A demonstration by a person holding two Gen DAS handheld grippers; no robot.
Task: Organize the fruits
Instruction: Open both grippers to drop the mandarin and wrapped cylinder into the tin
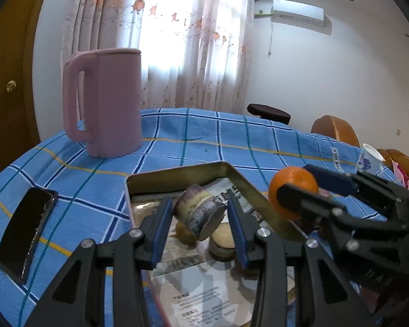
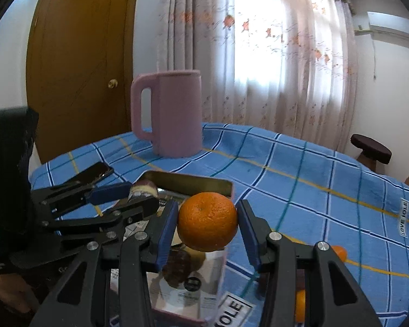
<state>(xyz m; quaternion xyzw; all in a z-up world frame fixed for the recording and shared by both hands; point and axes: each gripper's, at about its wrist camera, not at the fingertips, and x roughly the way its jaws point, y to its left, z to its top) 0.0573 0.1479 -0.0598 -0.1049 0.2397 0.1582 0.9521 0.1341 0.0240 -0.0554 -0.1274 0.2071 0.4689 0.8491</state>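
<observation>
The blue checked tablecloth [image 2: 327, 190] carries a tag reading "LOVE SOLE" [image 2: 403, 218]. Print on the paper lining the open tin [image 1: 177, 174] is too blurred to read. The left gripper [image 1: 200, 215], angled downward over the tin, is clamped on a purple-skinned fruit slice [image 1: 200, 212]. The right gripper [image 2: 207, 223], tilted down beside it, grasps an orange [image 2: 207, 220] above the tin's edge. A pink jug [image 2: 174, 114] stands behind.
</observation>
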